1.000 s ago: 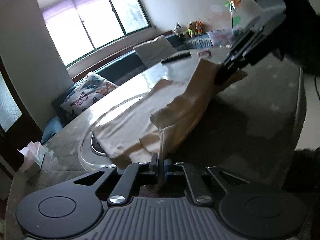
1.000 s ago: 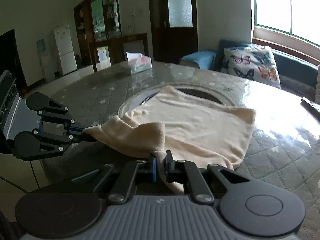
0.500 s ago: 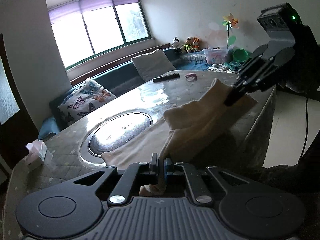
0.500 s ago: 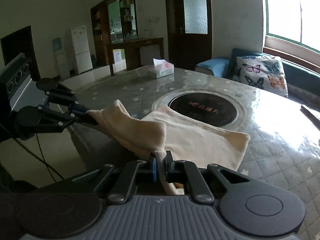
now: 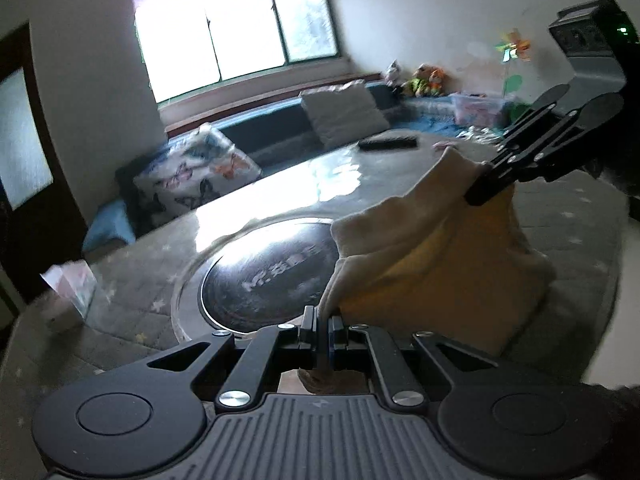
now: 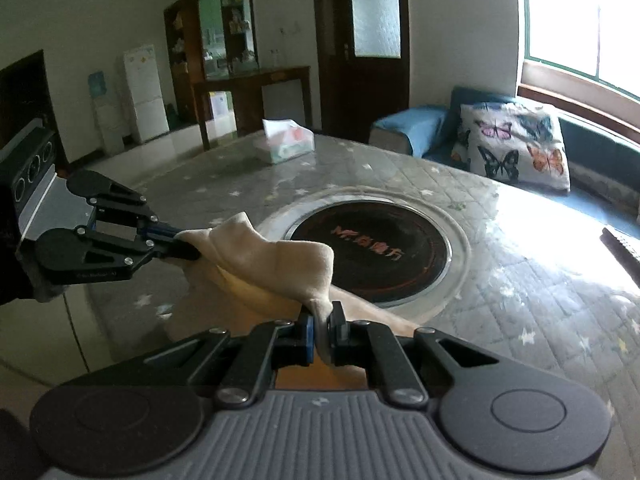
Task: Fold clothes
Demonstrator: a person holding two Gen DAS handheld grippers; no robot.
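Note:
A cream cloth garment [image 5: 436, 264] hangs between my two grippers above the near edge of the round table [image 5: 568, 224]. My left gripper [image 5: 322, 326] is shut on one corner of it. My right gripper [image 6: 322, 326] is shut on the other corner; the cloth also shows in the right wrist view [image 6: 280, 264]. In the left wrist view the right gripper [image 5: 478, 196] is at the upper right, pinching the cloth. In the right wrist view the left gripper [image 6: 188, 246] is at the left, pinching the cloth. The cloth sags between them, lifted off the table.
A dark round hotplate [image 6: 372, 248] sits in the table's middle. A tissue box [image 6: 286, 142] stands at the far side, a remote [image 5: 388, 143] near the sofa side. A butterfly pillow [image 6: 516, 148] lies on the sofa. The floor is beyond the table edge [image 6: 80, 320].
Both grippers have pulled the cloth back toward the table's near edge and lifted it. It no longer covers the hotplate, which now shows fully.

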